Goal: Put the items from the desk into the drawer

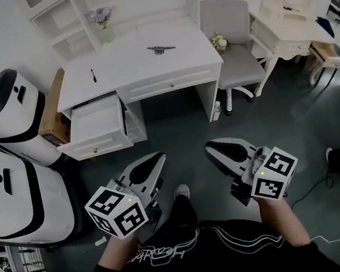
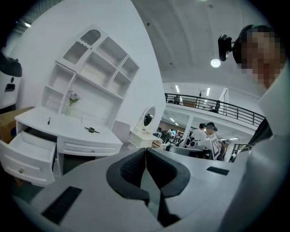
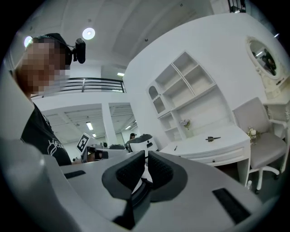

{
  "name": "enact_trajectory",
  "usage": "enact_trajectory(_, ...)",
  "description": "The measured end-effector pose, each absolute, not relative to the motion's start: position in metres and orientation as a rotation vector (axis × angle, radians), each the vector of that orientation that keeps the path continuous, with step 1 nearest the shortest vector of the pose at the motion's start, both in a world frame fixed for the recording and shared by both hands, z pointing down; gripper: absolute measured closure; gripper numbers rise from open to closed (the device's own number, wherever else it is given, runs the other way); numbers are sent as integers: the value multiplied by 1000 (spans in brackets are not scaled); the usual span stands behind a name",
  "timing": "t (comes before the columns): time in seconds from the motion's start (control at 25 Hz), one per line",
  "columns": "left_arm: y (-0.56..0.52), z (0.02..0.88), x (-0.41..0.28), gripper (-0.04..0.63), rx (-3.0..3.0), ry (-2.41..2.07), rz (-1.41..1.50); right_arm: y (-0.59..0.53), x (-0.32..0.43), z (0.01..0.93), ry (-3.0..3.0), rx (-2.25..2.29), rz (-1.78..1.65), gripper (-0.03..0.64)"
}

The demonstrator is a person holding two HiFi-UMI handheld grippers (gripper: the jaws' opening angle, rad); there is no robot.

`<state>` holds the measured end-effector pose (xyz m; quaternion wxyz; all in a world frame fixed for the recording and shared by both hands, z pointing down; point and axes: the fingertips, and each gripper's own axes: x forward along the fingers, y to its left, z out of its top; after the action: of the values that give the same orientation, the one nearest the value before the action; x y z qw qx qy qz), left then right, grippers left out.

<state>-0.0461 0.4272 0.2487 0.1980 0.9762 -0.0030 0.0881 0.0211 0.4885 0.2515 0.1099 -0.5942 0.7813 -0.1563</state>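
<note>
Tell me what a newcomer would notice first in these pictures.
Two grippers with marker cubes fill the foreground, left gripper and right gripper, both shut and empty. Beyond them stands a white desk with its left drawer pulled open, a pen and a dark item on top.

One desk (image 1: 133, 70), one open drawer (image 1: 103, 143), one pen (image 1: 93, 75)

The white counter (image 1: 139, 69) carries a black pen (image 1: 93, 75) near its left end, a dark slender tool (image 1: 160, 48) right of the middle, and a flower vase (image 1: 104, 30) at its far edge.
</note>
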Motion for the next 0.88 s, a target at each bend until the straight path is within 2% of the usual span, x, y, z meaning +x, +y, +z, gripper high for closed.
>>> enact_trajectory(0.44, 171, 259, 63, 572, 2740, -55, 310, 246, 131, 251, 2312, -1856, -479, 566)
enact_trajectory(0.88, 76, 305, 122, 572, 2630, -79, 305, 151, 211, 312, 2334, -2015, -660, 565)
